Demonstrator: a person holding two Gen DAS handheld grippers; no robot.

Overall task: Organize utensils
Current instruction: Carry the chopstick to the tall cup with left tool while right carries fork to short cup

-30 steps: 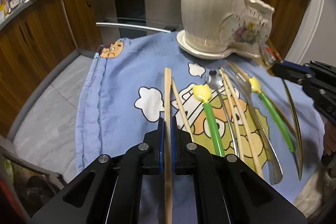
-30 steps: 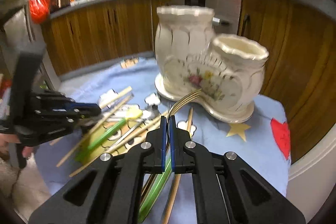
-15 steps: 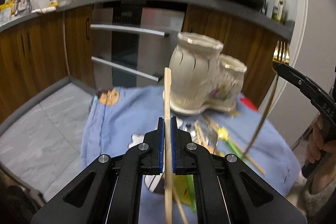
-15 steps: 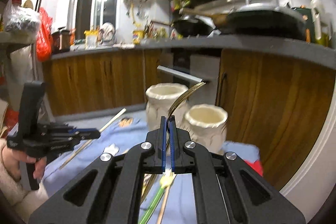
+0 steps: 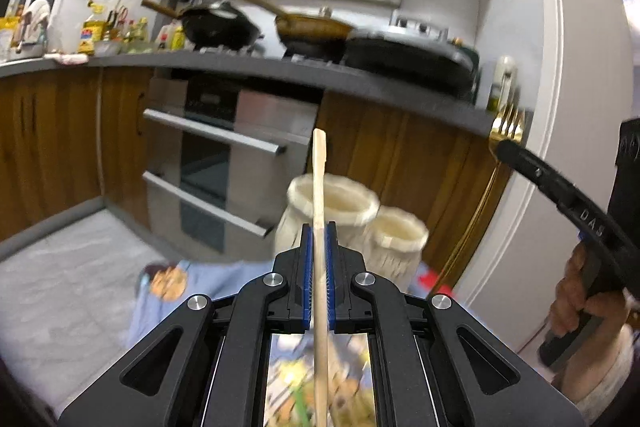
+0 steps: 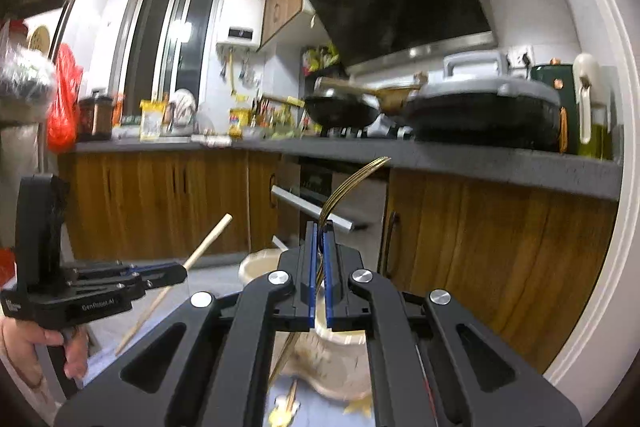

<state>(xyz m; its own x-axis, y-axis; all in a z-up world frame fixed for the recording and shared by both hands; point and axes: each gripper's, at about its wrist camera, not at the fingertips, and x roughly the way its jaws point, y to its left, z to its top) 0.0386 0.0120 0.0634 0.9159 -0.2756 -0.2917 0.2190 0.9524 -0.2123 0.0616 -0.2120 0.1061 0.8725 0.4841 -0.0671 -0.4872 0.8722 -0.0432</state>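
Observation:
My left gripper [image 5: 319, 239] is shut on a wooden chopstick [image 5: 319, 187] that stands upright, high above the table. My right gripper [image 6: 320, 243] is shut on a gold fork [image 6: 352, 183], tines up; the fork also shows in the left wrist view [image 5: 507, 125]. The cream two-cup ceramic holder [image 5: 348, 203] stands below and ahead of both grippers, partly hidden behind the right gripper in the right wrist view [image 6: 340, 359]. The left gripper with its chopstick shows at the left of the right wrist view [image 6: 176, 273].
A blue cartoon cloth [image 5: 192, 279] covers the table, with more chopsticks and green-handled utensils [image 5: 300, 399] lying blurred under the left gripper. Wooden cabinets and an oven [image 5: 224, 163] stand behind. A white door frame [image 5: 520, 227] is at the right.
Both grippers have risen well above the cloth, each carrying its utensil. The views have tilted up, so the holder now sits low and the counter fills the frame.

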